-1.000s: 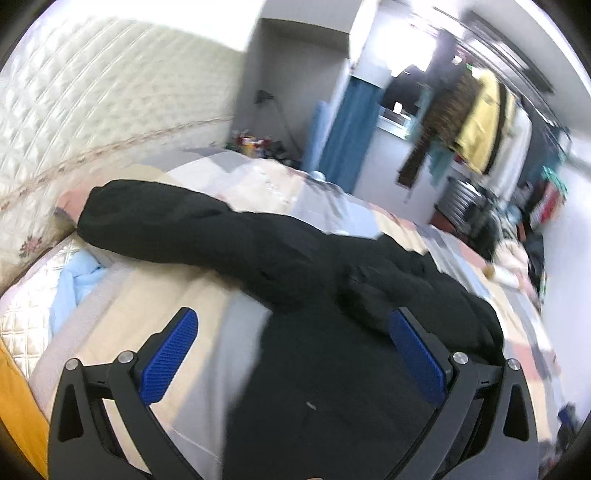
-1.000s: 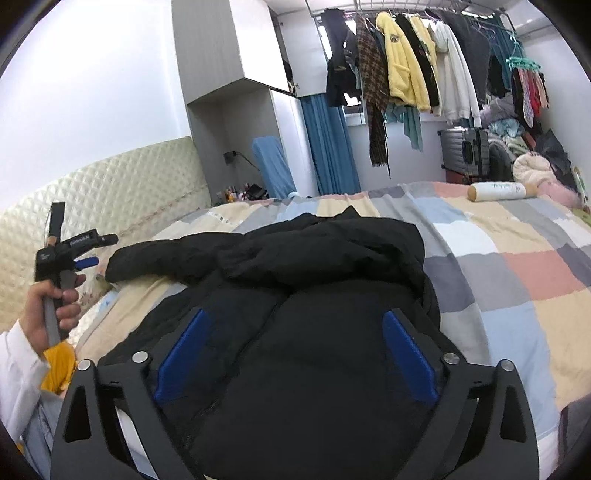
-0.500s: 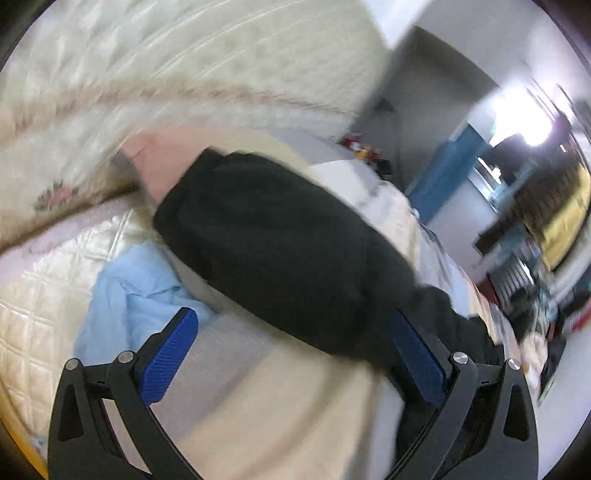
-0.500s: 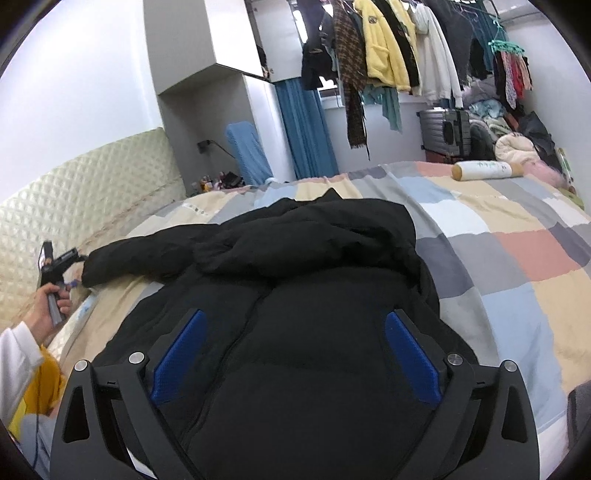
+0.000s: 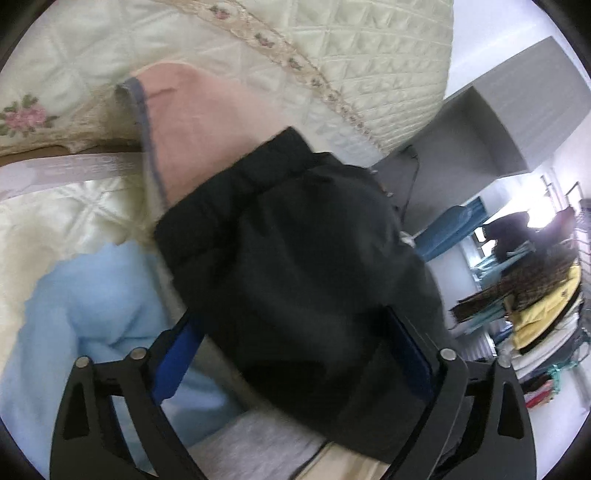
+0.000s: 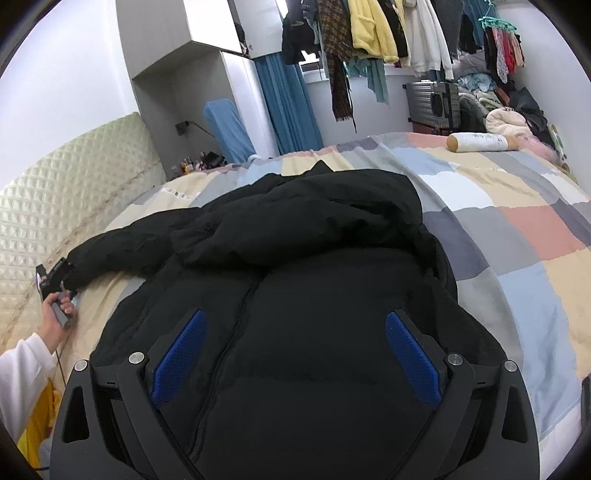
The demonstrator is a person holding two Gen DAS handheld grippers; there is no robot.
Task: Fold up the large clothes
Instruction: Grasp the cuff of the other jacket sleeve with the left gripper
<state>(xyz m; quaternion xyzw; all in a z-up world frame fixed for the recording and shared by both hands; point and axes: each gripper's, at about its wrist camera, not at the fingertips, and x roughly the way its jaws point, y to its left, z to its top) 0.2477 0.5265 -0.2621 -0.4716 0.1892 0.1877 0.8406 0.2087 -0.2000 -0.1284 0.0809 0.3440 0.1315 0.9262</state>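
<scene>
Left gripper (image 5: 291, 354), jaws wide around the black jacket's (image 6: 314, 295) sleeve cuff (image 5: 236, 192) toward 11 o'clock, should close squarely before folding, while the right gripper (image 6: 295, 354) hovers open, empty.

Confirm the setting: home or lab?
Home, most likely a lived-in bedroom: a bed with a patchwork quilt, a quilted headboard, clothes on a hanging rail. A black puffer jacket lies spread on the bed.
</scene>
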